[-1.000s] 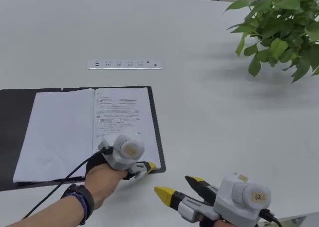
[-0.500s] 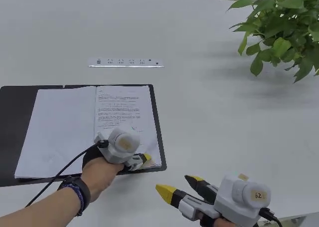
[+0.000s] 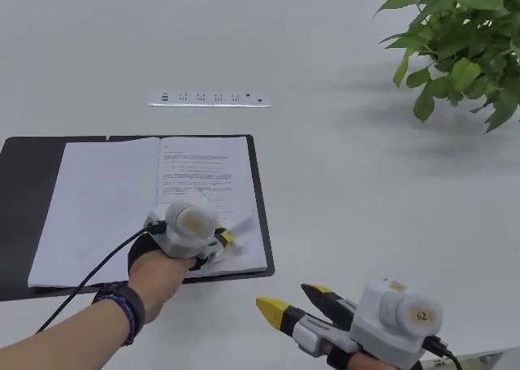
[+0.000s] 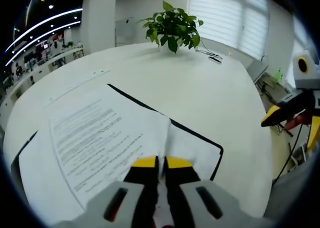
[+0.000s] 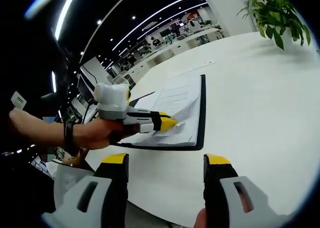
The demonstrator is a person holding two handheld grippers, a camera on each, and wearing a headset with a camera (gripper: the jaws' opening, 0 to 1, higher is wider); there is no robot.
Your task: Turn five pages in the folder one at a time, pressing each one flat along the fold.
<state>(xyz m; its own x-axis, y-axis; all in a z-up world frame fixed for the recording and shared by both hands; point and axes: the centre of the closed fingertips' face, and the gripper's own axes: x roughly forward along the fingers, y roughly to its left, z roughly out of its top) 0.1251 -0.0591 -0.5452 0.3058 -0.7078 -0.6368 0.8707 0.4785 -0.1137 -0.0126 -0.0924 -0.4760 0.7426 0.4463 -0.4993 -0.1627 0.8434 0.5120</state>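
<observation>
1. The flat black folder (image 3: 18, 183), smooth-covered, lies open on the near left part of the matte white table (image 3: 366, 191), its right-hand near corner close to the table's near edge.
2. It holds thin white paper sheets: a blank white leaf (image 3: 97, 207) on the left half, and a white printed page (image 3: 203, 171) with fine lines of small text on the right half.
3. My left tongs (image 3: 227, 240), grey plastic with yellow tips, are pressed together on the near right corner of the printed page. That corner curls up off the stack below it, while the rest of the sheet lies flat.
4. In the left gripper view the two yellow tips sit nearly touching, with the paper bending up between them.
5. My right tongs (image 3: 291, 301) are spread wide and grip nothing. They hang over bare table near the folder's near right corner, apart from it, tips aimed towards the folder.
6. A flat white socket strip (image 3: 209, 99) is set into the table beyond the folder's far edge.
7. A leafy green plant (image 3: 459, 45) stands towards the table's far right corner.
</observation>
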